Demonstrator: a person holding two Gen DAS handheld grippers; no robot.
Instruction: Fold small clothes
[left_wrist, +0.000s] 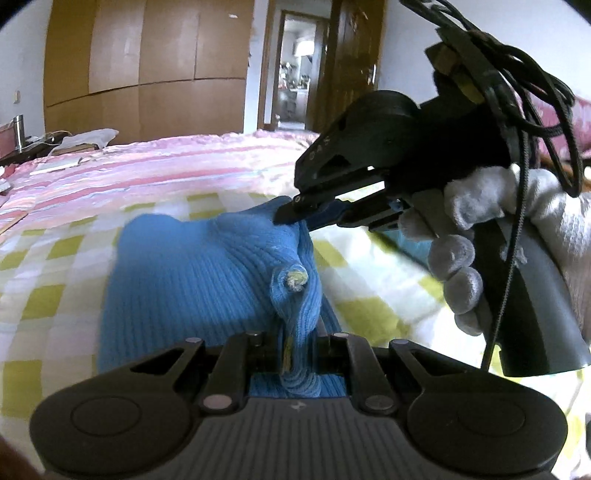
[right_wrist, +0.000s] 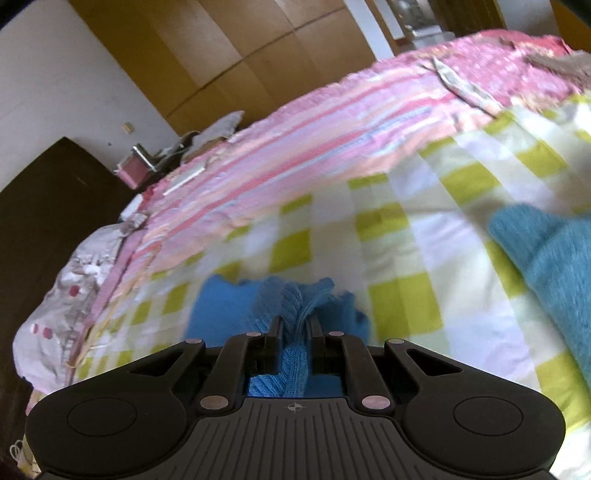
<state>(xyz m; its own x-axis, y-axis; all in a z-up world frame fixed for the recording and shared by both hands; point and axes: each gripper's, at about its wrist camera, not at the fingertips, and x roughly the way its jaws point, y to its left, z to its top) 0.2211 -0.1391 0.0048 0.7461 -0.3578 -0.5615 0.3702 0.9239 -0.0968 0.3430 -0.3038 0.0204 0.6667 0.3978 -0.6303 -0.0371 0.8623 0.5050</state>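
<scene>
A blue ribbed knit garment (left_wrist: 192, 273) lies on a bed covered by a green-and-white checked sheet (left_wrist: 44, 258), at the centre of the left wrist view and running down to 6 o'clock. The knit shows fine vertical ribbing; its far edge is raised into soft humps, and a small bunched nub with a pale, frayed tip stands up from the fabric just right of centre. The left gripper (left_wrist: 291, 350) is clenched on a gathered fold of the garment, the cloth pinched between its fingers at 6 o'clock. The right gripper (left_wrist: 291, 214), seen at 2 o'clock in the same view and held by a hand in a white glove (left_wrist: 469, 258), is clamped on the garment's far right corner. In the right wrist view the right gripper (right_wrist: 295, 336) has a ridge of the blue knit squeezed between its closed fingers, with the garment (right_wrist: 218, 317) spreading to either side at 6 o'clock. A second piece of teal-blue knit (right_wrist: 546, 258) lies on the sheet at 3 o'clock in that view, blurred. A pink striped cover (left_wrist: 155, 162) lies beyond the checked sheet toward 12 o'clock, with a brown wardrobe (left_wrist: 147, 62) behind it.
</scene>
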